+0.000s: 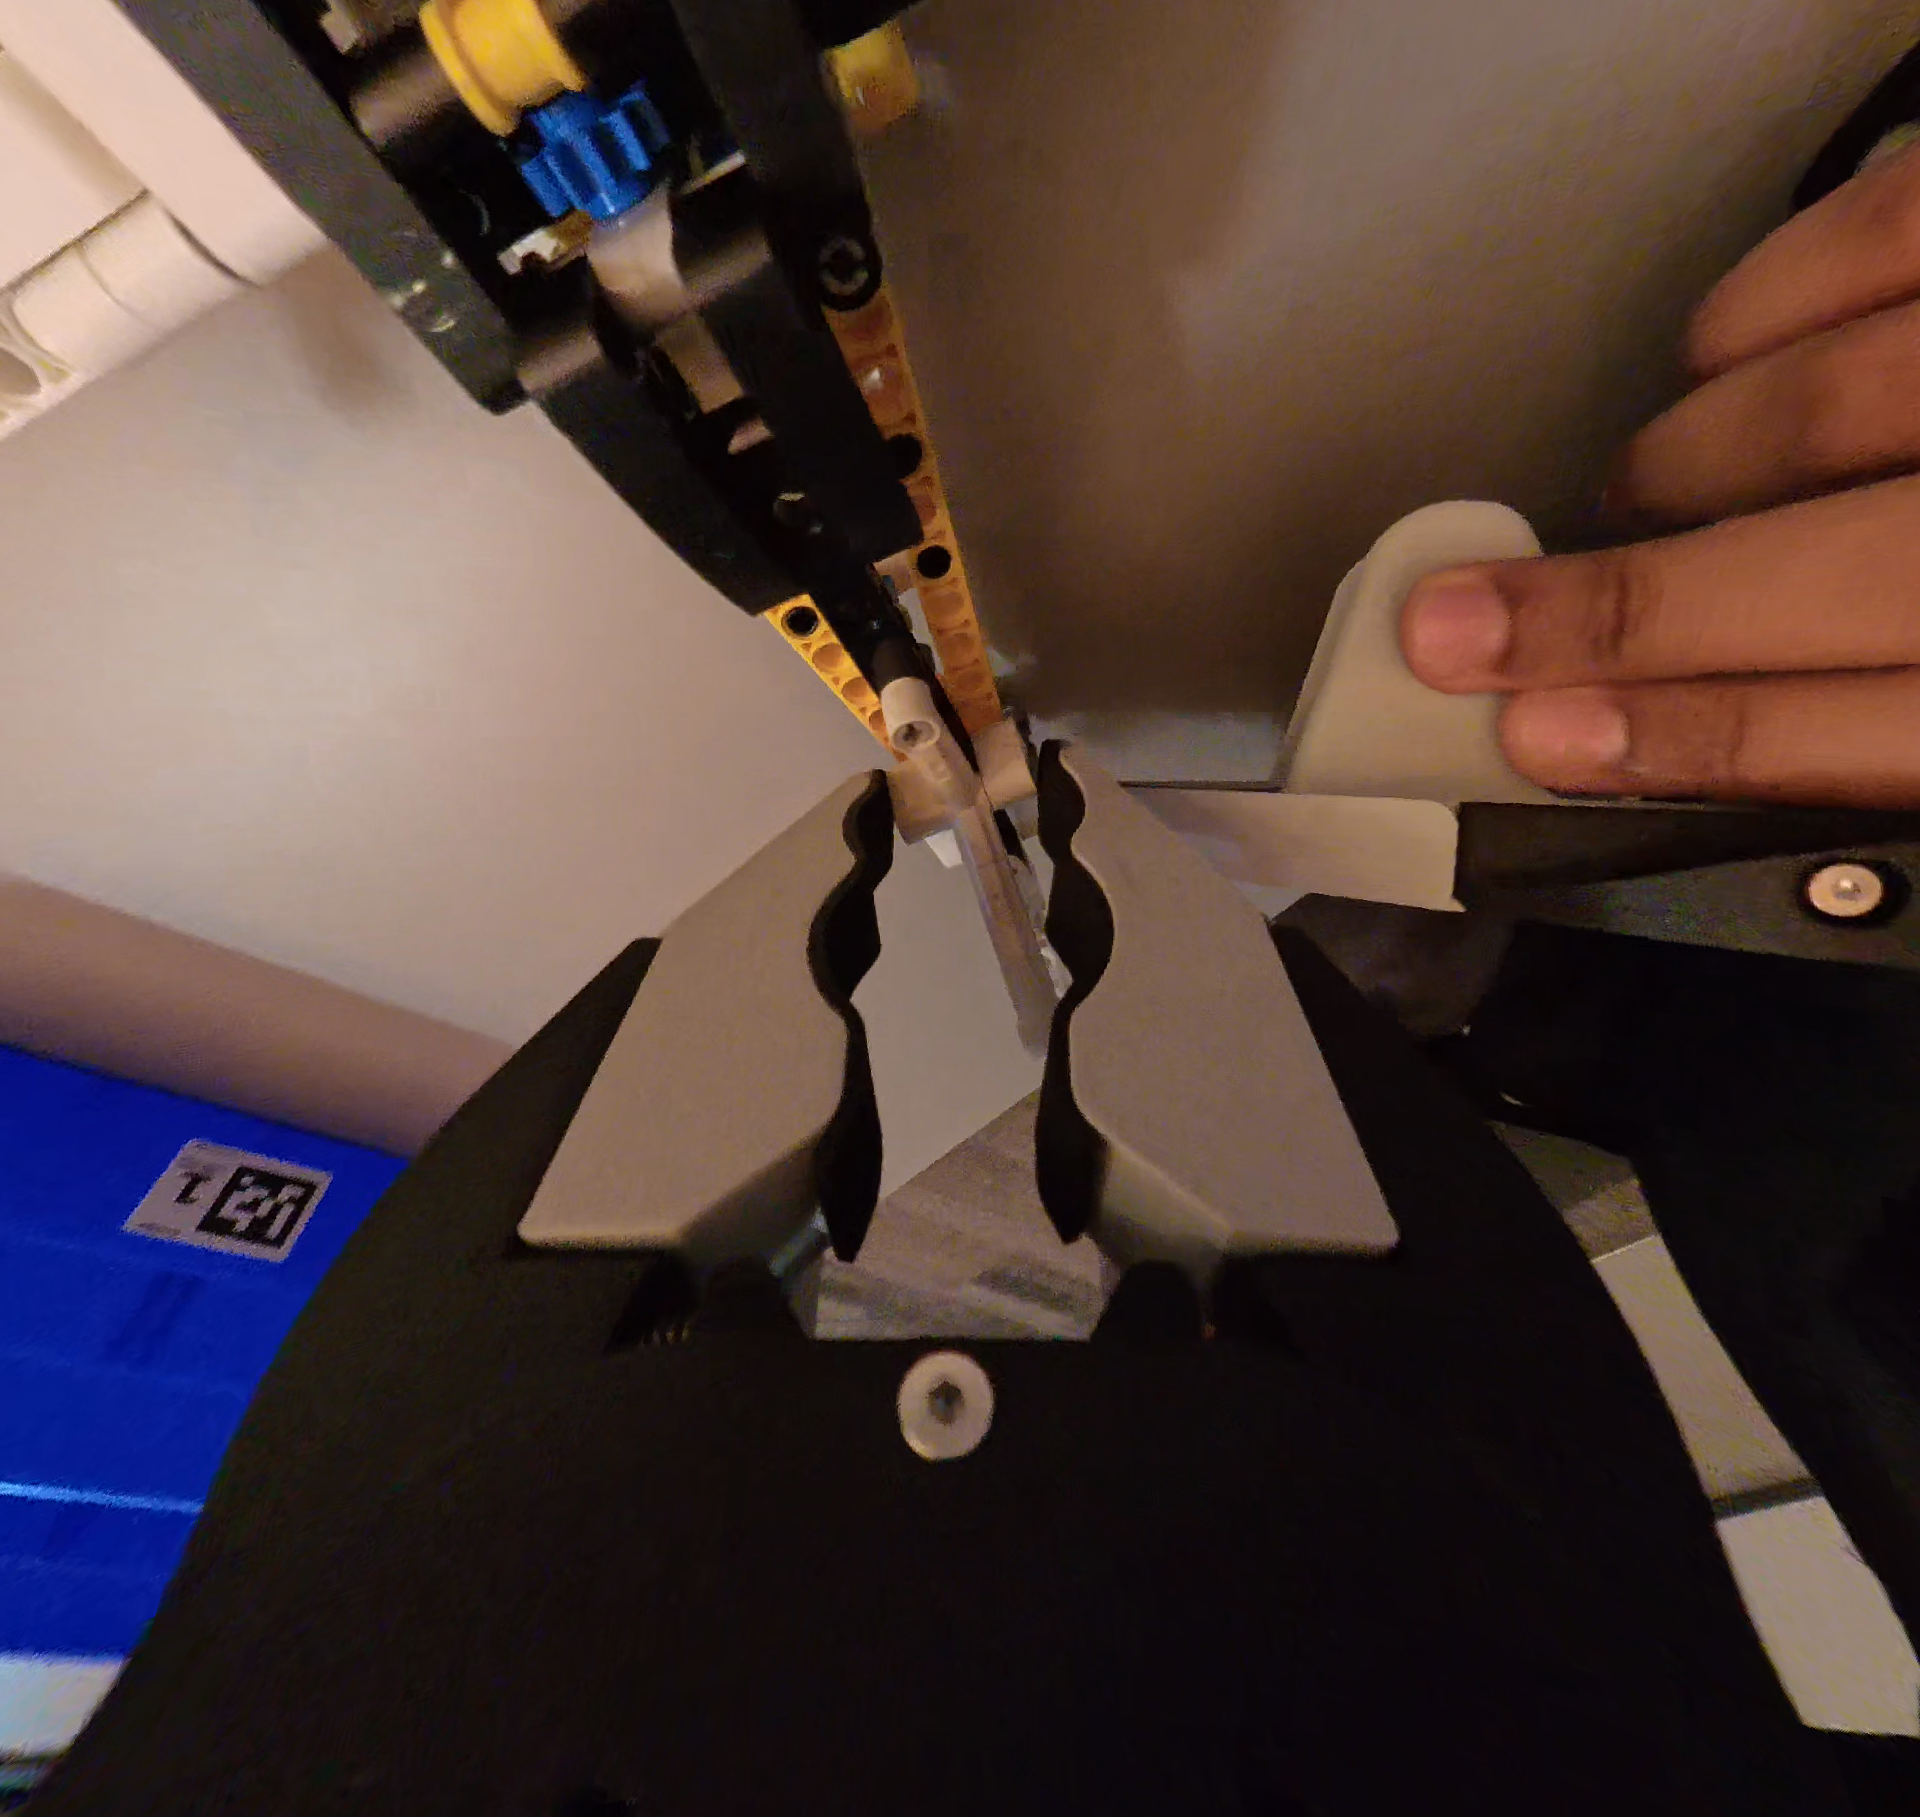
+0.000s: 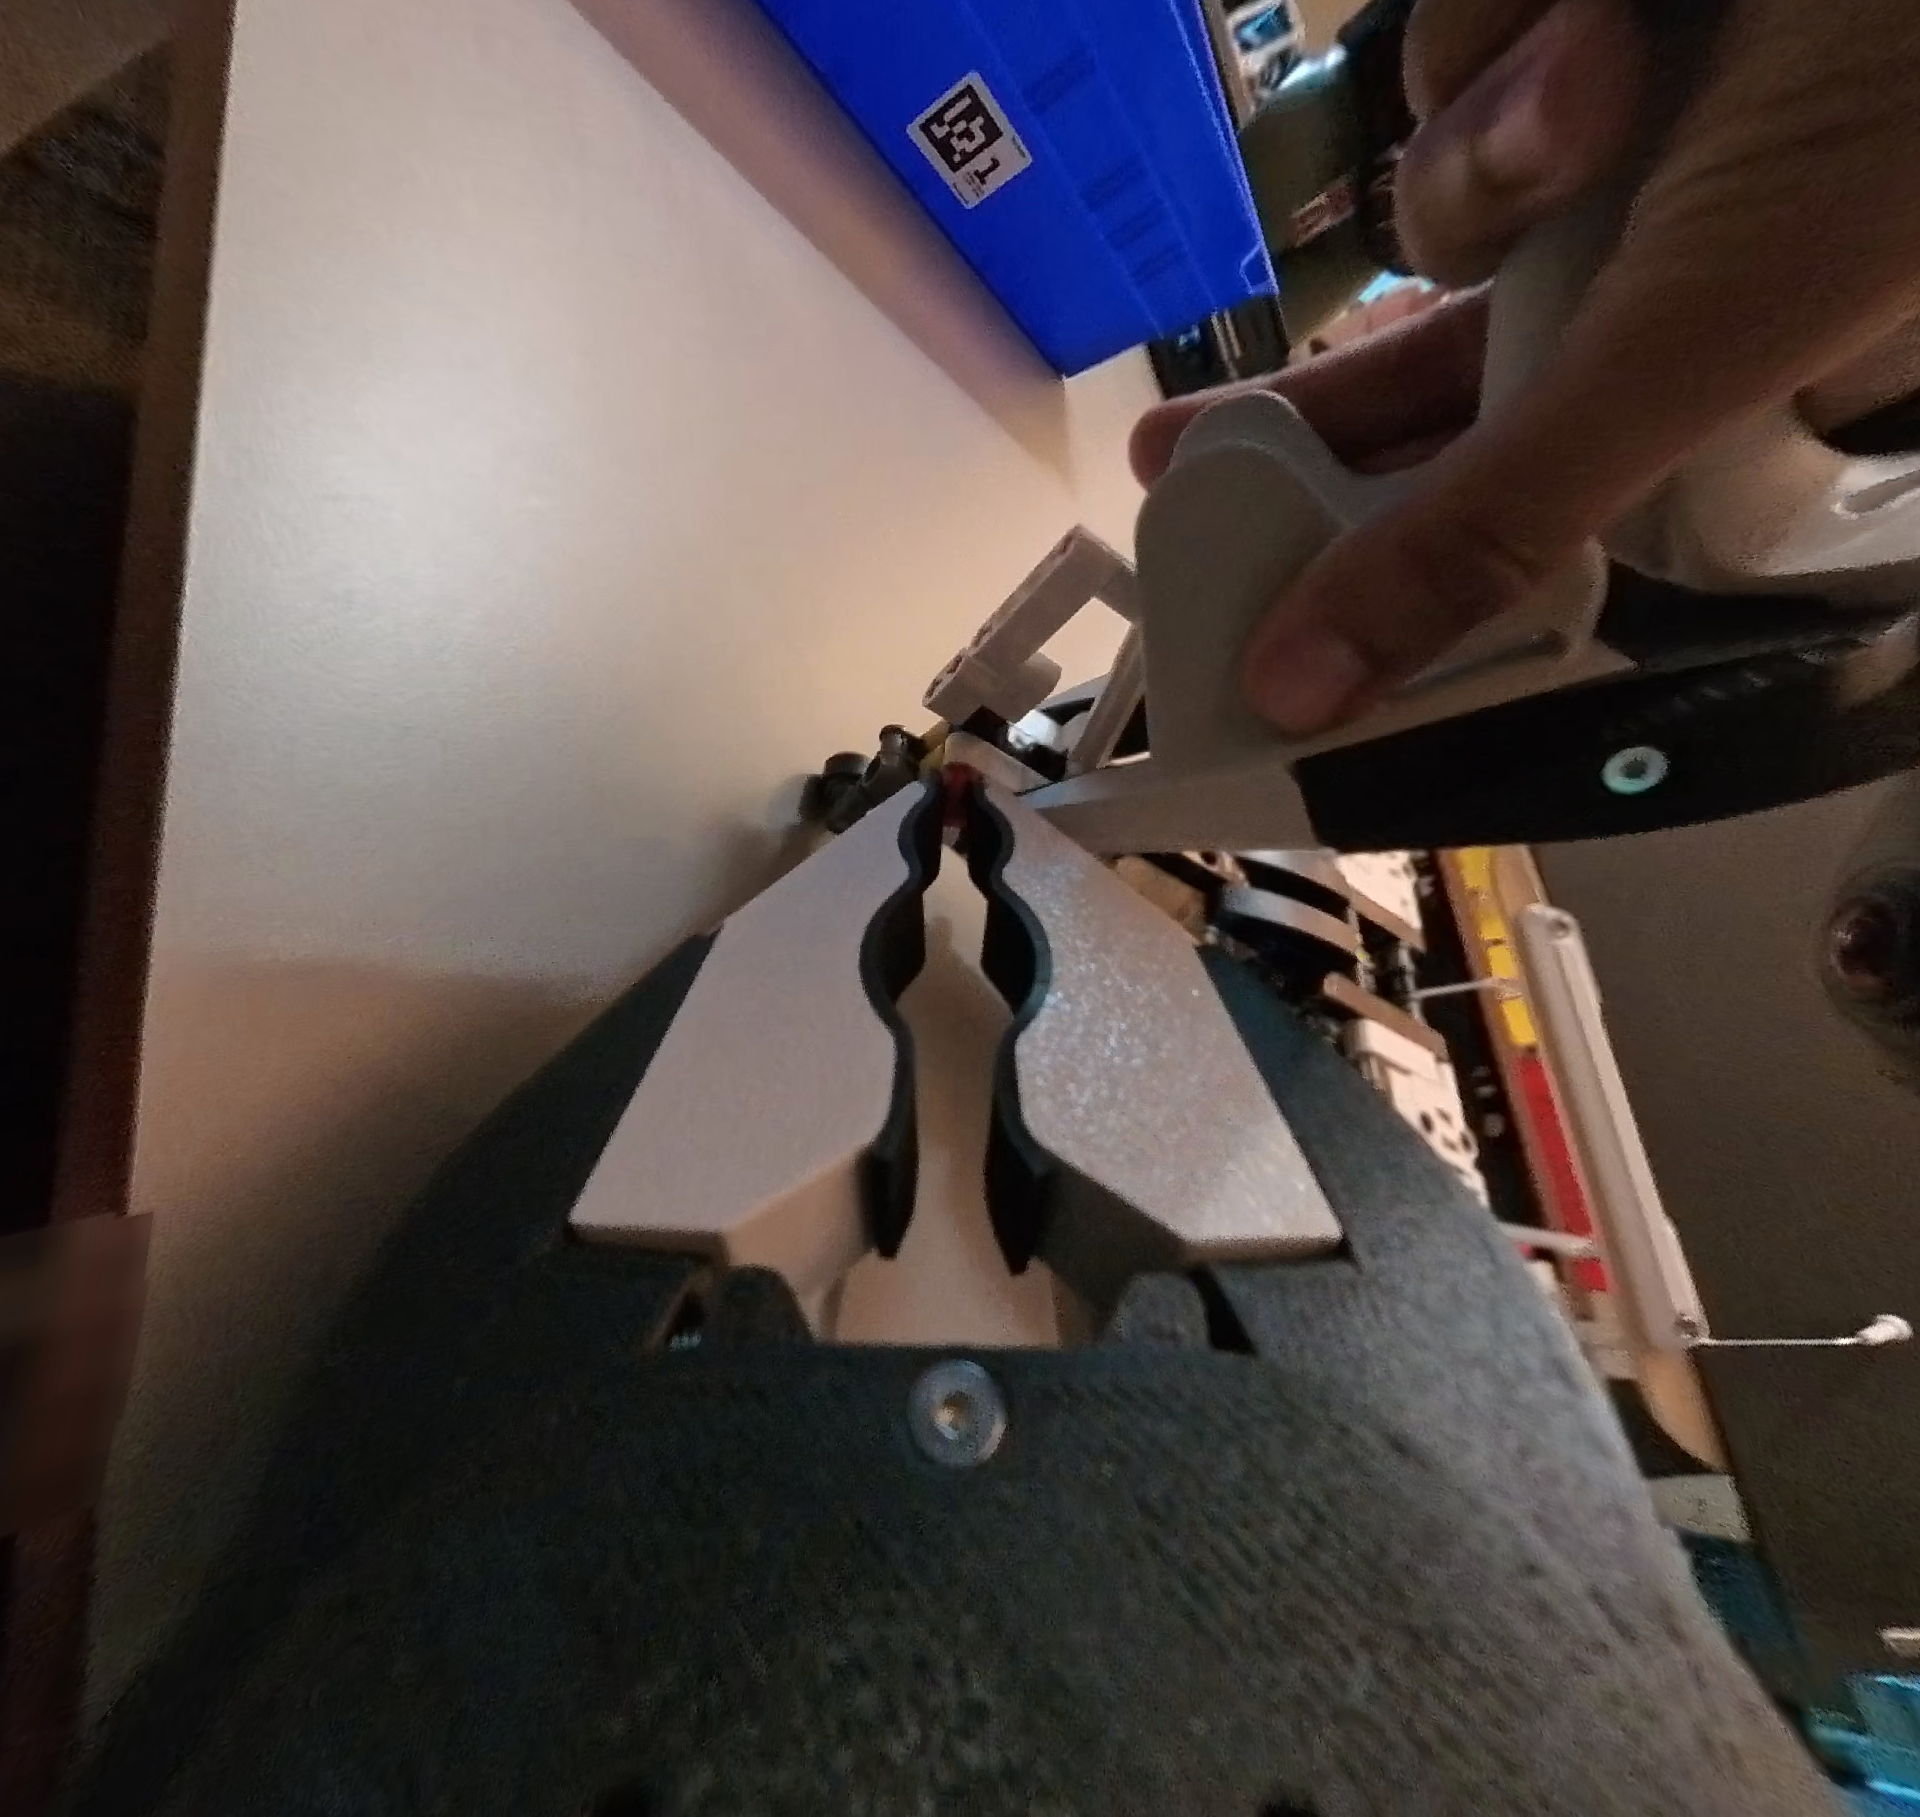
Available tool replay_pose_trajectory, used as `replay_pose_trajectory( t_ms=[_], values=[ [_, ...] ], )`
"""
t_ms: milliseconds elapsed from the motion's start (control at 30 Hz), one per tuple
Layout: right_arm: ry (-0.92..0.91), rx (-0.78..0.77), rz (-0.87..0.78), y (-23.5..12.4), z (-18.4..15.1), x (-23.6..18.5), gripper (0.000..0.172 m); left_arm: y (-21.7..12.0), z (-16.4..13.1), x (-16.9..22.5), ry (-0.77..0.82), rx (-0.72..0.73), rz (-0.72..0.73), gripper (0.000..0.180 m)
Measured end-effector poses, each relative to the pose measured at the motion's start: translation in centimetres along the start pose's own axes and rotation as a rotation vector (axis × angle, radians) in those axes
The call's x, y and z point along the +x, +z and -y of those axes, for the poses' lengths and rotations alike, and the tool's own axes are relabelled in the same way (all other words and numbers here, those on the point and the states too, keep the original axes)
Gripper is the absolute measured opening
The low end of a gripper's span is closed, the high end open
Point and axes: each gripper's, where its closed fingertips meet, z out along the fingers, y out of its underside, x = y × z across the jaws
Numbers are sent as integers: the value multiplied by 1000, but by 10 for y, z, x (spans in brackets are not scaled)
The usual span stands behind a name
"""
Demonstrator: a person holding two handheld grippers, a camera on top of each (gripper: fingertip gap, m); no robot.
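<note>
Grey fingers with wavy black pads: your left gripper (image 1: 961,780) is narrowed around the light-grey tip (image 1: 940,780) of a building-block model (image 1: 727,313), both pads against that end piece. A pale grey rod (image 1: 1013,926) runs from the tip back down between the fingers, lying along the right pad (image 1: 1070,894).

Beyond the tips, the model climbs up and left: yellow perforated beams (image 1: 894,396), black frame, a blue gear (image 1: 587,157), yellow bushings (image 1: 499,42) at the top.

To the right, your other gripper comes in sideways, its grey finger (image 1: 1320,848) just beside your left tips; a hand (image 1: 1714,604) rests on its grey trigger piece.

Your right gripper (image 2: 956,791) is pinched nearly closed on a small red piece (image 2: 958,785) at the model's end. Black pins (image 2: 847,780) jut out just left of the tips. A light-grey bracket (image 2: 1039,624) of the model rises just beyond.

White tabletop (image 2: 468,520) lies under everything. Far back, a blue bin (image 2: 987,105) with a black-and-white marker tag (image 2: 968,138) stands at the table's edge.
</note>
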Motion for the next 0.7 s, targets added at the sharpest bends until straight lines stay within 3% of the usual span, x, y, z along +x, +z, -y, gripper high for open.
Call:
replay_pose_trajectory(
  t_ms=[100, 200, 267, 400, 567, 700],
  values=[
    [110, -11, 49, -2, -1, -1, 2, 0, 0, 1, 24, -19, 53, 27],
    [445, 113, 205, -19, 9, -4, 1, -11, -12, -58, 11, -68, 373, 24],
    [556, 77, 224, -23, -10, 2, 2, -7, -21, -52, -68, -34, 227, 22],
    [643, 155, 202, -30, -12, 18, 2, -6, -24, -35, -113, 15, 115, 24],
    [594, 199, 137, -37, -9, 25, 2, -7, -15, -15, -118, 41, -20, 25],
    [519, 143, 47, -57, -32, 33, 2, -10, -6, 5, -105, 68, -160, 26]
  ],
)
